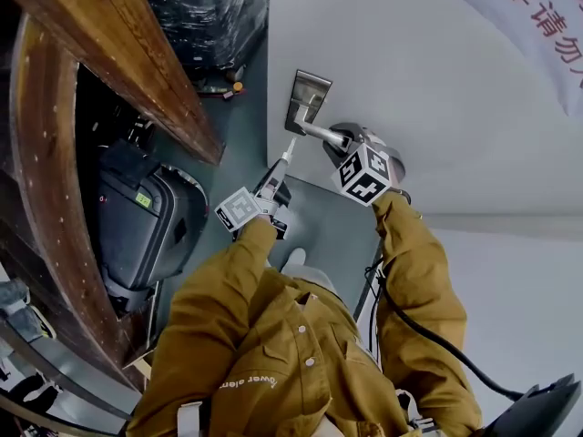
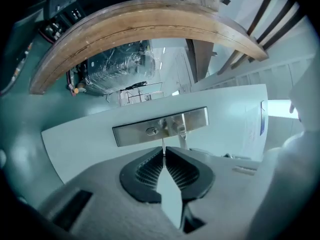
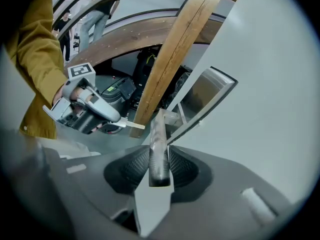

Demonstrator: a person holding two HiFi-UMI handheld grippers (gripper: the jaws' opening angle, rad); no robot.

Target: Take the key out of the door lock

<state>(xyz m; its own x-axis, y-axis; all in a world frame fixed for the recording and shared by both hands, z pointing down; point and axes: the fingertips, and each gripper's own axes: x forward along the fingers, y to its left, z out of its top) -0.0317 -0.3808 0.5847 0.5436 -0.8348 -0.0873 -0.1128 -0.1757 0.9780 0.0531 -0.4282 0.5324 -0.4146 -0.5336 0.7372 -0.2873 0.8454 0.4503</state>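
Observation:
A steel lock plate (image 2: 160, 125) sits on the white door (image 1: 428, 89), and its keyhole (image 2: 152, 130) shows with nothing in it. My left gripper (image 2: 164, 151) is shut on the key (image 2: 163, 145), whose thin blade pokes out just short of the plate. In the head view the key (image 1: 290, 150) points up at the lock plate (image 1: 308, 96) from the left gripper (image 1: 282, 164). My right gripper (image 3: 160, 154) is shut on the door handle (image 3: 159, 139), a steel lever (image 1: 321, 133) that runs out from the plate. The right gripper view shows the key (image 3: 131, 125) in free air.
A curved wooden beam (image 1: 118, 53) stands close left of the door edge. Dark cases and wrapped gear (image 1: 150, 212) lie on the floor beyond it. A banner with red print (image 1: 537, 16) hangs on the door at upper right. A black cable (image 1: 437, 335) trails from my right arm.

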